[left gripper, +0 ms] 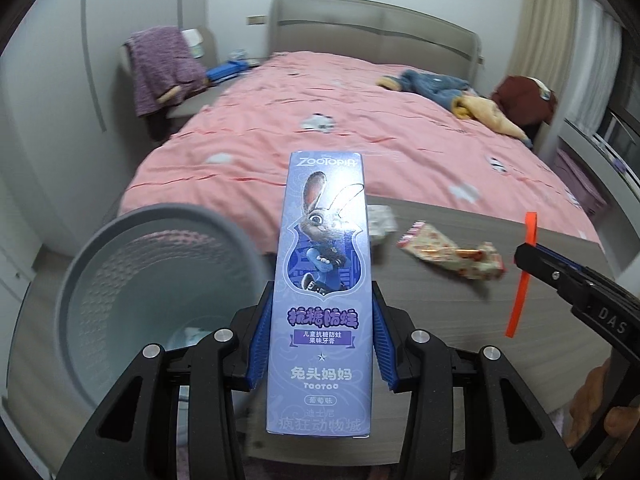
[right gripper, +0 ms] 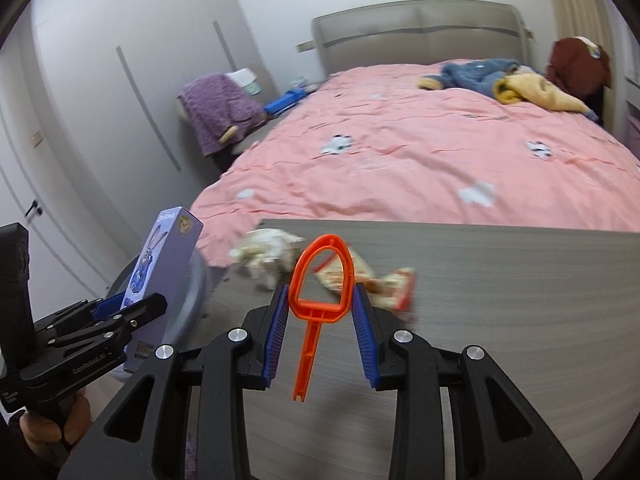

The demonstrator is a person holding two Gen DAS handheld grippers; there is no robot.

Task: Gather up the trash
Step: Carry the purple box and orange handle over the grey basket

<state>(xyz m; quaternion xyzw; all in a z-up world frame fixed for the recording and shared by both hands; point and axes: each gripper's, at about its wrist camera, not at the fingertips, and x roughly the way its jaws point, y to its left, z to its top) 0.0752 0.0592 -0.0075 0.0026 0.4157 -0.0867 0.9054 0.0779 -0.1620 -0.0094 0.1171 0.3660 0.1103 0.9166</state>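
Left wrist view: left gripper [left gripper: 322,344] is clamping the toothpaste box [left gripper: 324,280] by its lower half, blue pads pressing both long sides, box standing upright with the top end sticking far out past the fingers. Bin [left gripper: 160,288] is sitting just to the left and below, open mouth facing up, some scraps already lying at the bottom. The box is not over the bin mouth yet, so letting go now would likely be dropping it on the table [left gripper: 460,312] edge or floor. The long free end could also be clipping the bin rim while swinging over, and tilting in the grip.

Right wrist view: right gripper [right gripper: 320,320] is closed partway on the orange plastic loop [right gripper: 322,280], pads squeezing the sides of the ring, handle hanging down between the jaws. Thin, slick plastic; it could be twisting or popping out if squeezed harder.

Farther out on the table, a snack wrapper [right gripper: 384,284] and a crumpled paper wad [right gripper: 268,256] are waiting near the far edge, close to the pink bed [right gripper: 420,152]. Both grippers full, so those are uncollected.
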